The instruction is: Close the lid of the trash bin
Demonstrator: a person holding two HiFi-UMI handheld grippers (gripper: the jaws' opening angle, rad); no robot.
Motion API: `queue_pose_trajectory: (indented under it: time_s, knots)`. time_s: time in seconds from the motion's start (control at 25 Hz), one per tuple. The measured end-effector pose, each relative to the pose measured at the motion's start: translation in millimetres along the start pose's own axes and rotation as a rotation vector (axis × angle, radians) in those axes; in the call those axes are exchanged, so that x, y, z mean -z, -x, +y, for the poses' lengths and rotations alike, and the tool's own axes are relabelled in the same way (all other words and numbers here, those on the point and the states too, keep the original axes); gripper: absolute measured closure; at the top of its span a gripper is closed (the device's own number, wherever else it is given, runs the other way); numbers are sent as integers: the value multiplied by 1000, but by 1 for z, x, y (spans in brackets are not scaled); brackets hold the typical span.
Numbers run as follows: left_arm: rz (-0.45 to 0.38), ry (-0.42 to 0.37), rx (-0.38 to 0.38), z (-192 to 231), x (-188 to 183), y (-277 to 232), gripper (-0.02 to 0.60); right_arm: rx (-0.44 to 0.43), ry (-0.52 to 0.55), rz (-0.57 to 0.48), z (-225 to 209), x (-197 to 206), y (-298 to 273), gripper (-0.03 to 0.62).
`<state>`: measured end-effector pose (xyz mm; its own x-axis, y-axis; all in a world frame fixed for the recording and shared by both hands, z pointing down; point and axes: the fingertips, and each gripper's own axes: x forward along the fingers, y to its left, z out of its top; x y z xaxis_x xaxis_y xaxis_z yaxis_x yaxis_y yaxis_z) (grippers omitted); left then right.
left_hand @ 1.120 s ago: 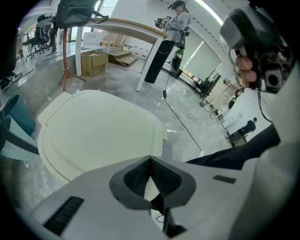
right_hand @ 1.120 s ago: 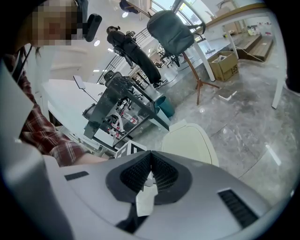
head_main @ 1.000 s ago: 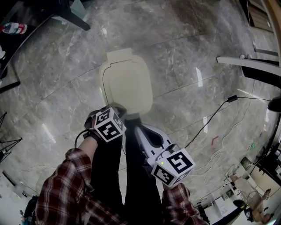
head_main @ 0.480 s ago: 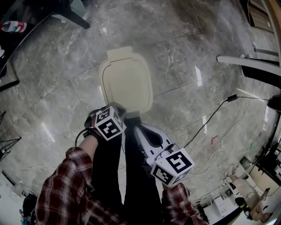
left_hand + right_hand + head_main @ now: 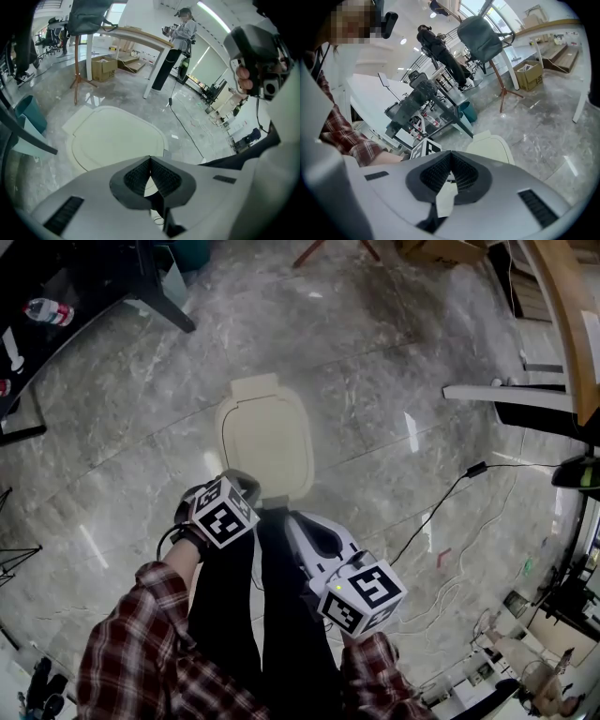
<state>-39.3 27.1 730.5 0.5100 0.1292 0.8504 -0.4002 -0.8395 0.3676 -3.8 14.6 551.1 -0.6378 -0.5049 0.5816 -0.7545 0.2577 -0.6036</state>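
We see the cream trash bin standing on the grey marble floor just ahead of our legs. Its lid lies flat and shut on the rim. The bin's long axis runs away from us, leaning slightly left, with the hinge tab at the far end and the rounded front edge toward us. With the lid down, whatever is inside the bin is hidden.

Our left gripper hovers at the bin's near left corner. Its jaws are pressed together at the tips with nothing between them. Our right gripper sits just behind the bin's near edge, to the right of the left one. Its jaws also meet and hold nothing.

Beyond the bin's far end stands a cardboard box with raised flaps, and we cannot make out its contents. A black cable trails across the floor to the bin's right.
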Motion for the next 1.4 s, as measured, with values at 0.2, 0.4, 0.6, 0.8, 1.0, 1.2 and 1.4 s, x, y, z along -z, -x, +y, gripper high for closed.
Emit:
queue_pose_trajectory:
  time_s: [0.2, 0.4, 0.6, 0.8, 1.0, 1.2, 1.4]
  knots:
    - [-86, 34, -63, 0, -38, 69, 570, -7, 78, -36, 30, -52, 19, 580]
    - [-217, 45, -105, -26, -94, 164, 571, -42, 182, -55, 81, -111, 48, 580]
    - [-436, 41, -163, -47, -156, 273, 570, -74, 296, -105, 132, -168, 77, 580]
    - [-648, 63, -168, -84, -188, 373, 570, -90, 365, -188, 177, -210, 116, 580]
    - [-842, 81, -138, -122, -209, 451, 570, -134, 492, -230, 225, -233, 149, 580]
    - [-987, 98, -104, -159, -213, 493, 570, -142, 629, -250, 247, -248, 182, 580]
    - [-1068, 149, -104, -167, -206, 515, 571, -136, 615, -323, 252, -258, 201, 580]
